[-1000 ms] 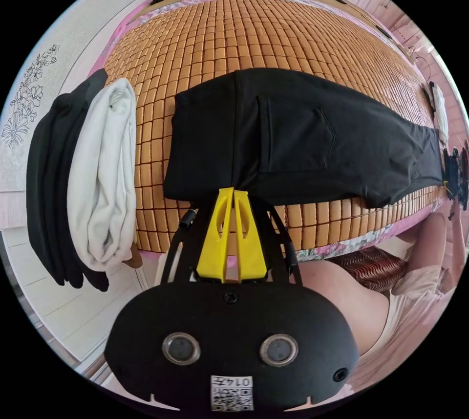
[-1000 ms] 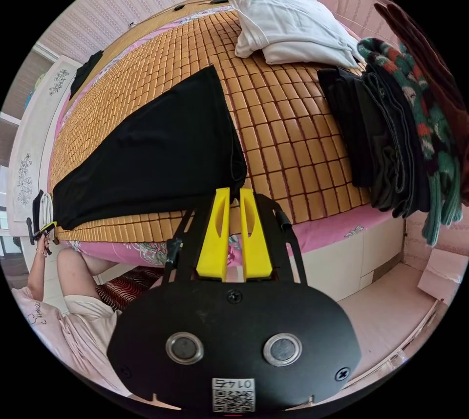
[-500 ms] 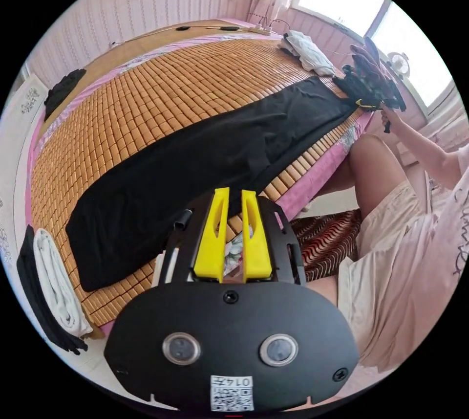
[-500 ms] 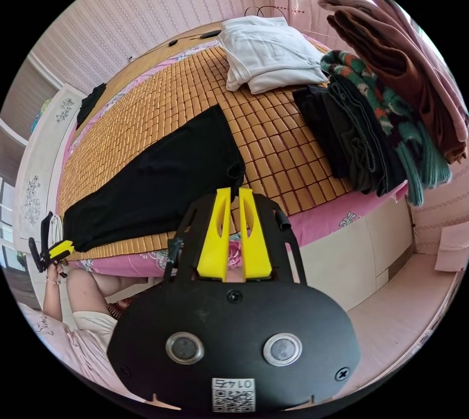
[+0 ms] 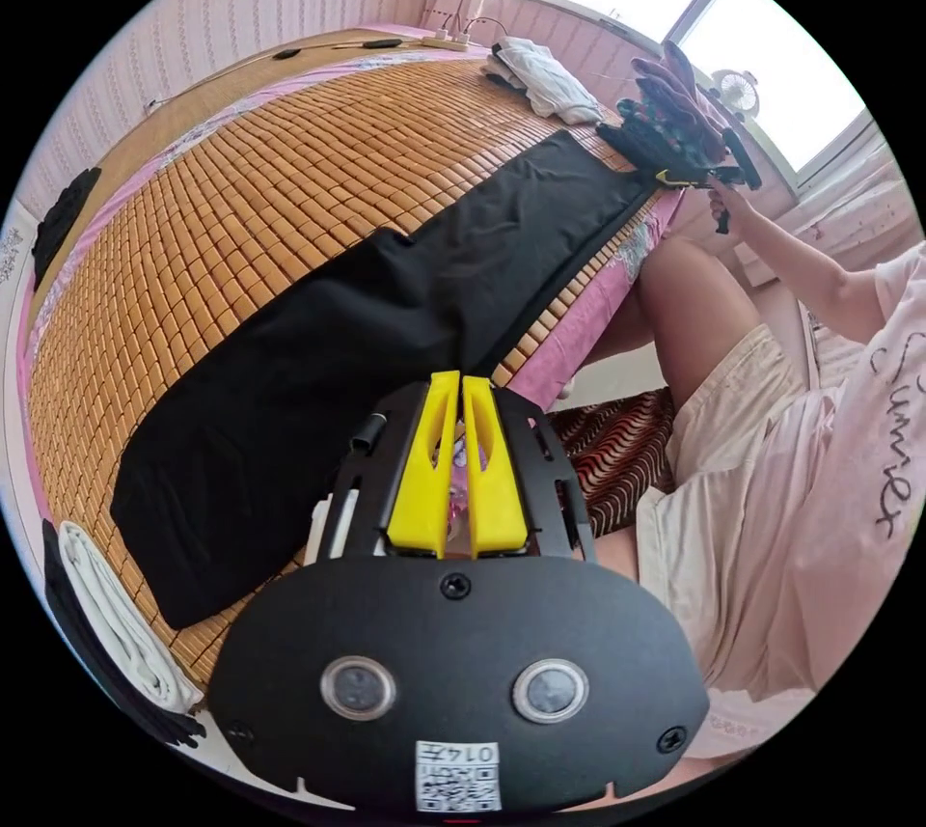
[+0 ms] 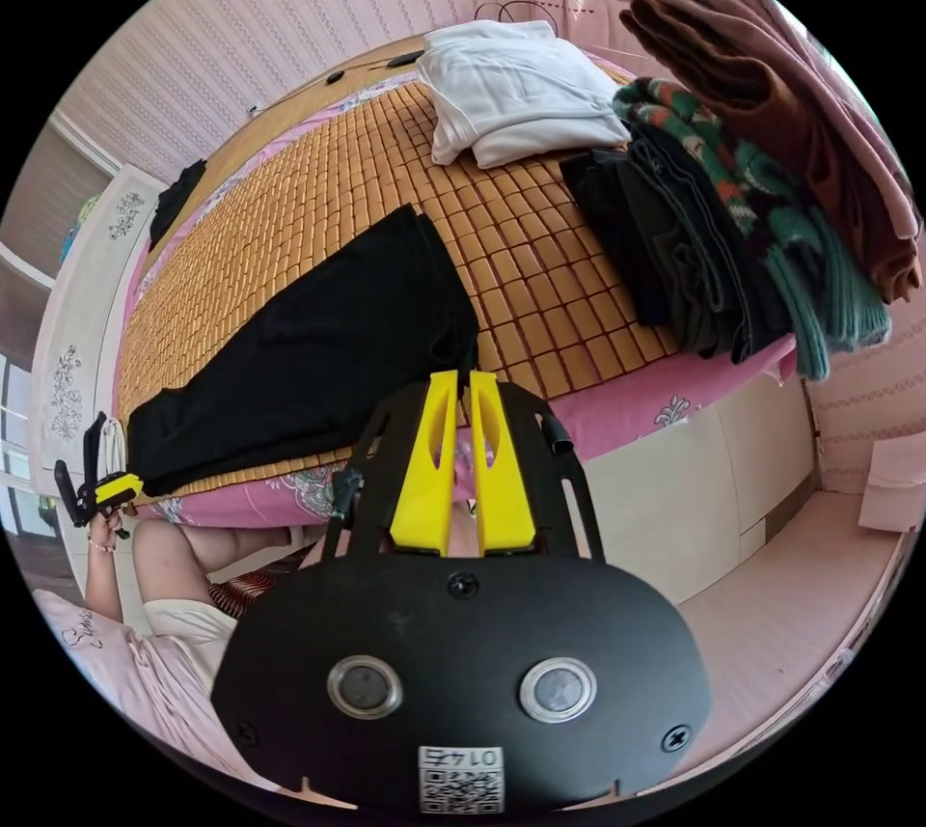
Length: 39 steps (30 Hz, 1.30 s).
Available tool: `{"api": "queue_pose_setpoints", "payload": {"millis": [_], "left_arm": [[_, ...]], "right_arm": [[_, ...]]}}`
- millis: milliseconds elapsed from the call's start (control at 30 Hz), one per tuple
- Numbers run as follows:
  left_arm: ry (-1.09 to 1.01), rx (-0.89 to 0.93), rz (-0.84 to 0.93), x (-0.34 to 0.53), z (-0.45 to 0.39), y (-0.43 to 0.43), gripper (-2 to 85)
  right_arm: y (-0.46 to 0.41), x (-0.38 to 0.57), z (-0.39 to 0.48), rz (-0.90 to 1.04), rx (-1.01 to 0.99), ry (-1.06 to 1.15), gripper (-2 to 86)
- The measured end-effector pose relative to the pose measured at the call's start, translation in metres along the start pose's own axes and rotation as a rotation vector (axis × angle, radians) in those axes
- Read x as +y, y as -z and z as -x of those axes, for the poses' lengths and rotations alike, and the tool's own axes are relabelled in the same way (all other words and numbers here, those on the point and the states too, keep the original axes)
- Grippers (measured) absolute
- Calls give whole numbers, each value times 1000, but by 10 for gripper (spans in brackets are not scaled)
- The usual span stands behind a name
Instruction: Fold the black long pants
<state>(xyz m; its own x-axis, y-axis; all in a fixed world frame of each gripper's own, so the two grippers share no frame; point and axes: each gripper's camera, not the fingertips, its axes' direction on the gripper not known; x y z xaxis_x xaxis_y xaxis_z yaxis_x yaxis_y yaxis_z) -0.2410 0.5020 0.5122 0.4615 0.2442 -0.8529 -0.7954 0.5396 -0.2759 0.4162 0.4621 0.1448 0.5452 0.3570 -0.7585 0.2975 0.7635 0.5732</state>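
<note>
The black long pants (image 5: 367, 335) lie flat and stretched out along the near edge of the bamboo mat (image 5: 241, 180) on the bed. My left gripper (image 5: 458, 380) hovers off the bed's edge beside the pants' middle, jaws together, holding nothing. In the right gripper view the pants (image 6: 309, 335) end just beyond my right gripper (image 6: 461, 378), which is off the mattress edge with its jaws nearly touching and nothing between them. A hand holds the left gripper (image 6: 106, 489) at the pants' far end. The right gripper (image 5: 690, 180) appears beyond the other end.
A folded white garment (image 6: 511, 84) and a stack of dark, knitted and brown clothes (image 6: 733, 219) sit at one end of the bed. White and black garments (image 5: 116, 615) hang at the other end. A striped rug (image 5: 617, 460) and the person's legs (image 5: 685, 306) are beside the bed.
My left gripper has come off the pants' edge and drawn back from the bed, its view swinging along the pants. The right gripper has backed away slightly. The pants lie still.
</note>
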Motion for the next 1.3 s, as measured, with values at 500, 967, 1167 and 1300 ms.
{"api": "queue_pose_setpoints", "payload": {"millis": [500,967,1167,1300], "left_arm": [[100,63,117,20,12,-50,-10],[82,44,112,47,17,-44,-10],[-9,5,-1,65,11,-18,-10],[9,36,49,73,16,-29,-10]], "right_arm": [[-24,28,13,43,46,-103,85],[2,28,46,-73,-106,-70,-1],[5,45,30,-66,-88,-164,1],[-23,43,31,-4,-105,-211,4]]}}
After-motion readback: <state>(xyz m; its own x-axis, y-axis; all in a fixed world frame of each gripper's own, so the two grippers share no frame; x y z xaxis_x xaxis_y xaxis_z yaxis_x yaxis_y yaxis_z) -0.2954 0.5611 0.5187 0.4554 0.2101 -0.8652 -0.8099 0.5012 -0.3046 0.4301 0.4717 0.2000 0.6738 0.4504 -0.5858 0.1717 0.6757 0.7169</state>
